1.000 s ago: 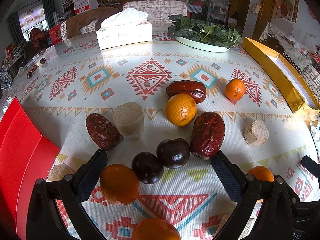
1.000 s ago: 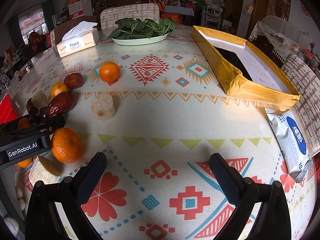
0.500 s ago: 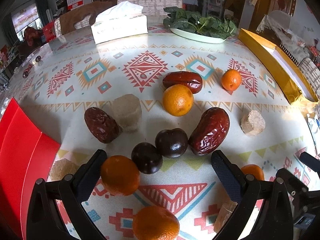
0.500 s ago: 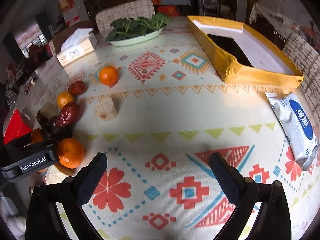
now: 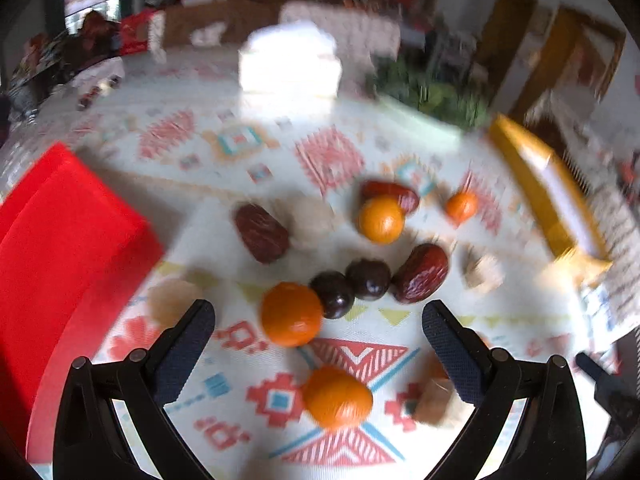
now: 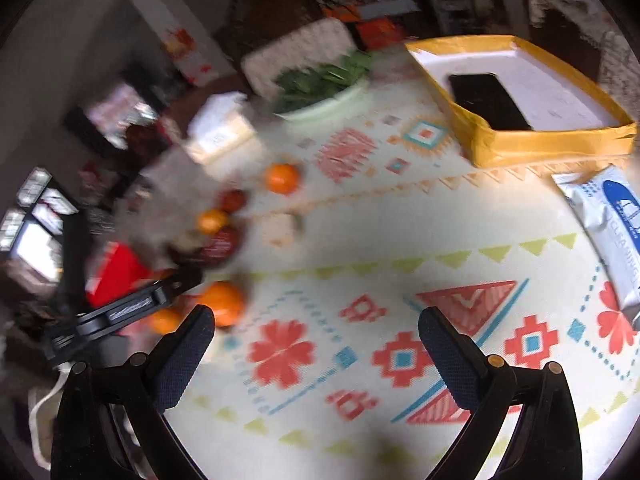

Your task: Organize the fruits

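Table [image 5: 400, 152] cover: matt woven-look cloth, printed pattern. Oranges [image 5: 291, 314]: smooth, slightly glossy peel. Red dates [image 5: 421, 273]: wrinkled, shiny skin. Dark plums [image 5: 368, 278]: glossy. Fingers [image 5: 450, 346]: dark pads with fine rough texture (frame plastic, matt black). Wipes pack [image 6: 612, 224]: glossy plastic film.

Both the left tool [image 5: 319, 322] and the right tool [image 6: 316, 330] hang above the table, jaws spread wide, empty.
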